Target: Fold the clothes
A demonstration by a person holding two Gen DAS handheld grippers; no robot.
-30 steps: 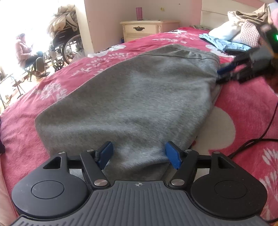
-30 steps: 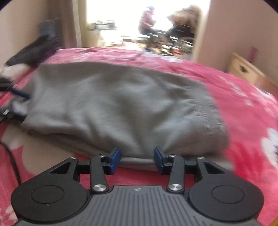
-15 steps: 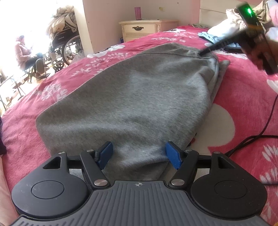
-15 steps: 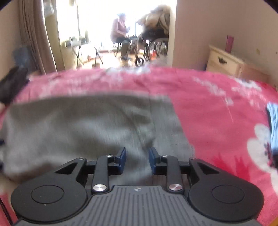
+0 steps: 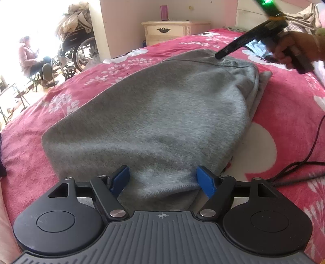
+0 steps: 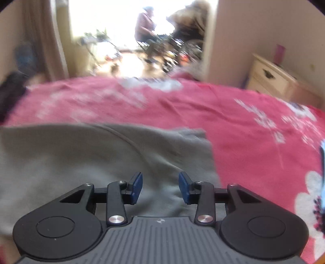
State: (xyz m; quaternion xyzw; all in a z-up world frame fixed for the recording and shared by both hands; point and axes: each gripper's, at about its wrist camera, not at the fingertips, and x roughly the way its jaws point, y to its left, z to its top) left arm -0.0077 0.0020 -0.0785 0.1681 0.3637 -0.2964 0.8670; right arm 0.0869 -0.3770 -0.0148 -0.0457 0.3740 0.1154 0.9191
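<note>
Grey fabric fills the middle of both views: a folded sweatshirt (image 5: 150, 113) lies flat on a red bedspread (image 5: 284, 113) printed with white flowers. Its near edge sits between the blue pads of the left gripper (image 5: 163, 179), whose jaws stand wide apart on either side of the cloth without pinching it. Along the garment's right side, a second layer of the same grey cloth peeks out from under the top layer.

At the far end of the sweatshirt, the right gripper (image 5: 221, 54) shows in the left wrist view as a dark tip touching down near the seam, held by a hand (image 5: 292, 48) with a green light above it. From its own camera, the right gripper (image 6: 160, 187) hovers just above the grey cloth close to a corner of the garment (image 6: 191, 132), its blue pads parted with nothing between them. That view is blurred.

A black cable (image 5: 300, 164) trails across the bedspread to the right of the sweatshirt. Beyond the bed stands a cream nightstand (image 5: 174, 30) with a pink cup (image 5: 163, 12) on top. Further left, in the bright doorway, a person (image 5: 30, 58) sits beside a wheelchair (image 5: 79, 50) piled with cloth.
</note>
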